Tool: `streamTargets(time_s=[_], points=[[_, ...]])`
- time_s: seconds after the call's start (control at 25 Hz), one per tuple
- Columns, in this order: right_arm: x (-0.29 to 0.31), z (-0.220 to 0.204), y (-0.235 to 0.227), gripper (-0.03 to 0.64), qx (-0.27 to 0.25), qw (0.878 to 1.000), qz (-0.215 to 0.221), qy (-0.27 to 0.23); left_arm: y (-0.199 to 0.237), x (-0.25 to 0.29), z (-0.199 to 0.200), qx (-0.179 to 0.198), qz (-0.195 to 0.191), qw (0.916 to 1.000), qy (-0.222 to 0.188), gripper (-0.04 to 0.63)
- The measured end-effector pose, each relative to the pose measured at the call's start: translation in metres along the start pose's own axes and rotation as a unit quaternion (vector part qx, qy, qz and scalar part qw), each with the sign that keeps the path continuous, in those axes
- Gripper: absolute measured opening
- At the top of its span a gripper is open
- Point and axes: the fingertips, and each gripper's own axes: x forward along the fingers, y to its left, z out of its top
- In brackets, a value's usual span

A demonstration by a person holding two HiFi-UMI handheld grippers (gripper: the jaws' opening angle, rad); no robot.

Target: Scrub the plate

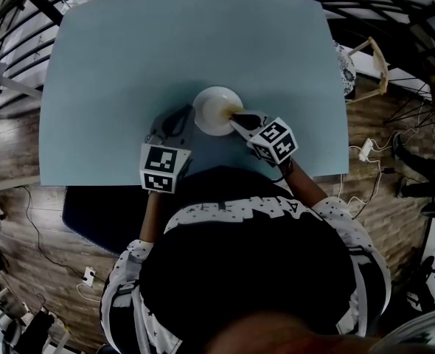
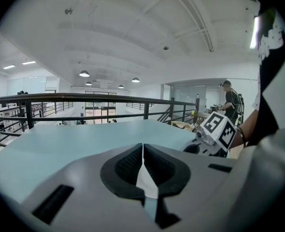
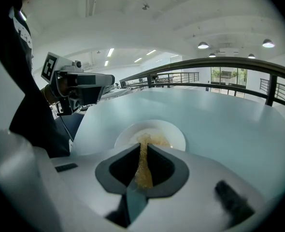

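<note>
Jaws clamp: right gripper (image 3: pixel 143 164) tilts scrub pad (image 3: pixel 150 140) into plate (image 1: pixel 209 100), left gripper (image 2: pixel 143 154) pinches its rim.

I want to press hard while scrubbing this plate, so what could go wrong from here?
1. The plate lies loose on the smooth table. The left gripper, shut, seems to be beside it rather than on its rim, so scrubbing could slide it.
2. The right gripper holds the tan scrub pad only by a narrow pinch, so hard pressure might pull it free.
</note>
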Motion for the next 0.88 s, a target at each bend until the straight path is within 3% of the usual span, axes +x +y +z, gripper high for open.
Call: streamTargets(time_s=[0.88], points=[[0.0,-0.008,0.02,0.052,0.012,1.0,0.018,0.008,0.0,0.001,0.006,0.004,-0.009,0.9999,-0.006,0.015]])
